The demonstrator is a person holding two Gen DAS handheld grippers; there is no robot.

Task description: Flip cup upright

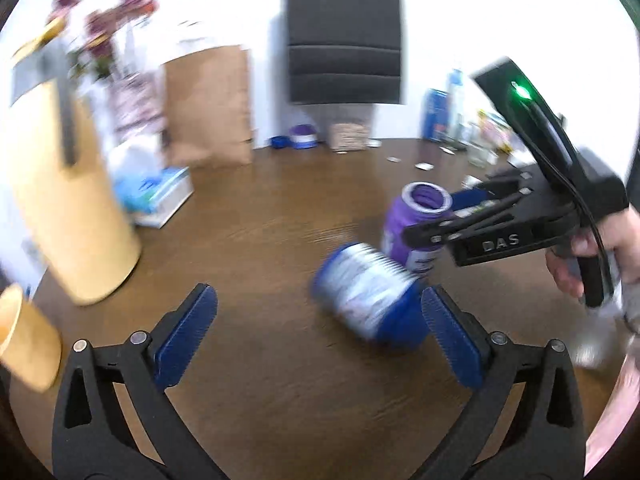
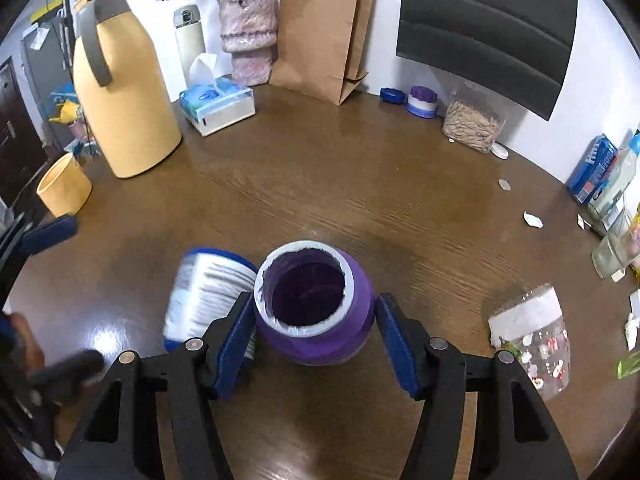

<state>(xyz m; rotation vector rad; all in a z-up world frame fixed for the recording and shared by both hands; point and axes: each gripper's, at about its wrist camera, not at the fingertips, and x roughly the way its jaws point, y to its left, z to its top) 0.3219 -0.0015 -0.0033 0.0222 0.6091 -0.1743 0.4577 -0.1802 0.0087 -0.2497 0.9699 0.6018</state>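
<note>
Purple cup (image 2: 316,304) upright, empty; blue-and-silver can (image 2: 208,292) tipped beside it.

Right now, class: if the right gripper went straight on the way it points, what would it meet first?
The purple jar: it stands mouth up between the open fingers of the right gripper, so the gripper would probably meet it first.

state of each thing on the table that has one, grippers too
purple cup: upright, mouth up, between the right gripper's fingers
blue cup: on its side beside the purple cup
left gripper: open, holds nothing
right gripper: open around the purple cup, not clamped
tissue box: open, a tissue sticks out
yellow jug: upright, lid on
</note>
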